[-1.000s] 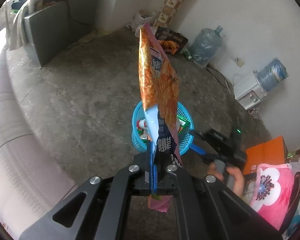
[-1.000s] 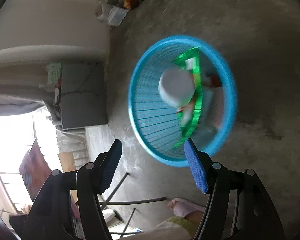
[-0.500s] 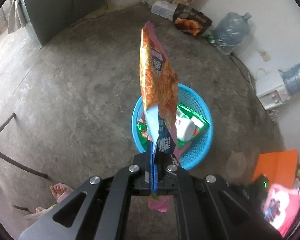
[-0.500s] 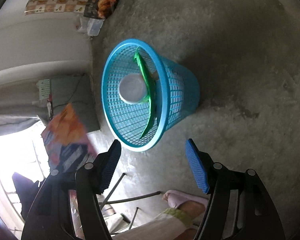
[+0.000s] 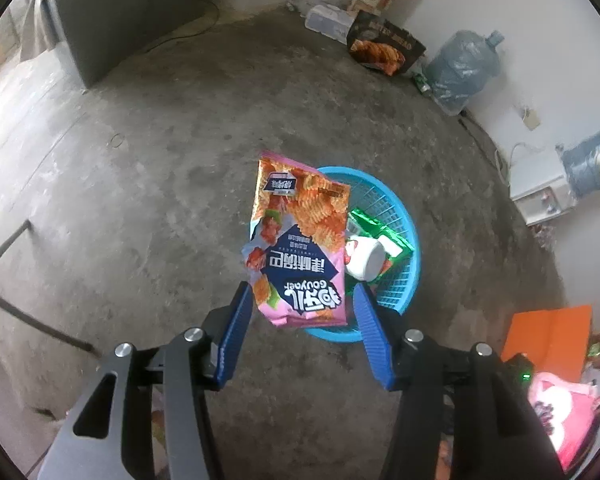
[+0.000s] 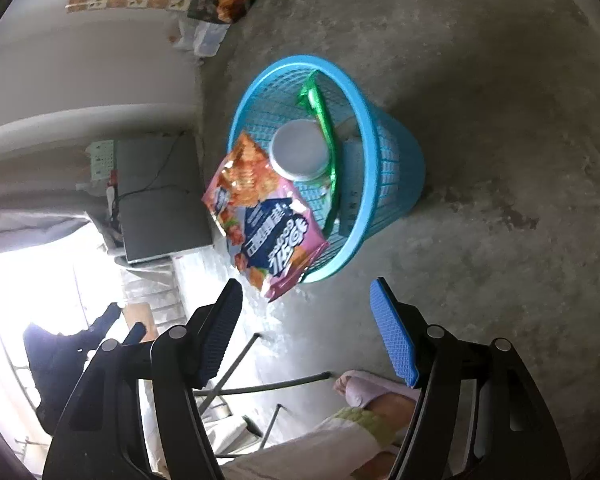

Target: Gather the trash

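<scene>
An orange, pink and blue chip bag (image 5: 298, 244) hangs loose in the air over the near rim of the blue mesh basket (image 5: 408, 240). My left gripper (image 5: 300, 312) is open, and the bag is just beyond its fingers, touching neither. The basket holds a green wrapper (image 5: 384, 230) and a white cup (image 5: 366, 256). In the right wrist view the bag (image 6: 264, 216) overlaps the basket's left rim (image 6: 364, 116). My right gripper (image 6: 306, 320) is open and empty, short of the basket.
The floor is bare concrete. Water jugs (image 5: 462, 68) and a snack box (image 5: 384, 46) lie by the far wall. A grey cabinet (image 5: 112, 28) stands at the back left. An orange box (image 5: 548, 340) lies at the right. A slippered foot (image 6: 368, 390) and metal legs (image 6: 260, 388) are near me.
My left gripper has opened and let go of the chip bag, which now drops flat-side-on toward the basket. The right gripper has drawn back from the basket.
</scene>
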Motion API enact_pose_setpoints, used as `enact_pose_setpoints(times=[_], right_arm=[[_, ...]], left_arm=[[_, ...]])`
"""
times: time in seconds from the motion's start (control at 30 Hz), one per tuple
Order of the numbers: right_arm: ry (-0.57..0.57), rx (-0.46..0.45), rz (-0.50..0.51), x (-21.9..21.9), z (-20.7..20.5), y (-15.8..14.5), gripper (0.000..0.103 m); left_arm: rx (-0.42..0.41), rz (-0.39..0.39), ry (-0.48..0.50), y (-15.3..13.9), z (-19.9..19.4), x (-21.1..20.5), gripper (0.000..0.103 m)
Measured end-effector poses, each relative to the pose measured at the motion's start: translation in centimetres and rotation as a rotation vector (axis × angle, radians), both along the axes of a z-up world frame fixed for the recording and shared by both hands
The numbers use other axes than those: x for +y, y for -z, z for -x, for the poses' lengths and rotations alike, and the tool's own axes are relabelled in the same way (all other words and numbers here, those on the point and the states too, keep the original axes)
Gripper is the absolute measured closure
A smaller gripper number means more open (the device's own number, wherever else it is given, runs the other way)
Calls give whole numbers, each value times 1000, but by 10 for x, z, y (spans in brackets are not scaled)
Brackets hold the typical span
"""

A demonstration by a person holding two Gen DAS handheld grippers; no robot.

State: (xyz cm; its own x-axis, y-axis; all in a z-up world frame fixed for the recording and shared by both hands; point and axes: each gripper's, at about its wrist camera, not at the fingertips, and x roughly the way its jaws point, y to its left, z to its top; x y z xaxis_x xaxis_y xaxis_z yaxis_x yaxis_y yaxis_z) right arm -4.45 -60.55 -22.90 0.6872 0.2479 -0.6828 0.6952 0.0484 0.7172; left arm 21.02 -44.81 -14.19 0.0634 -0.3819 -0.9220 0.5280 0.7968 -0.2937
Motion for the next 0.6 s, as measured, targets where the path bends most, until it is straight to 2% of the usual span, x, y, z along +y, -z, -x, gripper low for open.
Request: enact_pose_setpoints(times=[0.13,0.23,0.27,0.4,0.5,0.6], right_arm=[[-88,-5,96,13,-13,-26,39],[-192,-3,230,30,-27,-61,39],[-226,-6,279,36,-31,-73,38],[-388,-19,541,77,-48,-138,30],[-481,-54,711,111,-54,-178,20],[-550,-108,835,148,-56,-210,10]], left_arm=[[-53,47,25,-41,10,18,47],[-110,94,46,-75,25,38,40],[-151,112,49,-91,32,51,37],[-312,172,-1,-141,52,104,15],[-413,212,-34,-172,67,151,6],[-506,205,-102,-196,83,200,6]])
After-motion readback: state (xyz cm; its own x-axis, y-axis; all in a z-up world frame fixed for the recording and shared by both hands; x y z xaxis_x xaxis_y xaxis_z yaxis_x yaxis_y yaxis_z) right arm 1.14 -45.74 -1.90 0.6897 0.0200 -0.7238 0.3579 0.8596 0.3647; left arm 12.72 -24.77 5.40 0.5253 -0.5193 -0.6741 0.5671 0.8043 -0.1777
